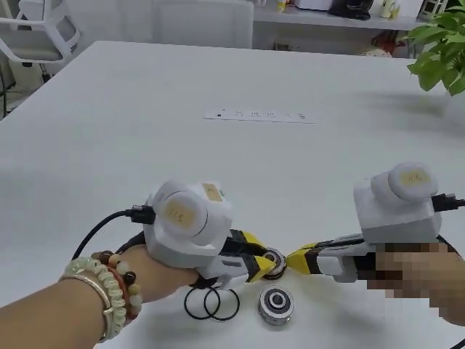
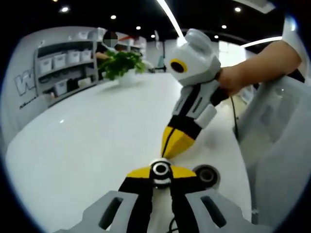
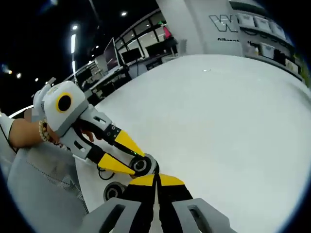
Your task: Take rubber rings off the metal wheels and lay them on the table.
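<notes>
My left gripper [image 1: 263,264] [image 2: 161,175] is shut on a small metal wheel [image 1: 275,262] [image 2: 161,169] [image 3: 142,165], held just above the table. The right gripper [image 1: 295,259] [image 3: 155,179] points at it from the right, jaws shut and yellow tips against the wheel's rim; I cannot tell whether they pinch its ring. A second wheel [image 1: 276,305] [image 2: 206,174] [image 3: 114,191] lies flat on the white table [image 1: 218,167]. Two black rubber rings [image 1: 211,303] lie overlapping on the table, under the left gripper.
A white power strip [image 1: 260,115] lies at mid-table. A green plant [image 1: 440,48] stands at the far right edge, and a chair [image 1: 40,33] beyond the far left corner. A black cable [image 1: 102,229] trails from the left gripper.
</notes>
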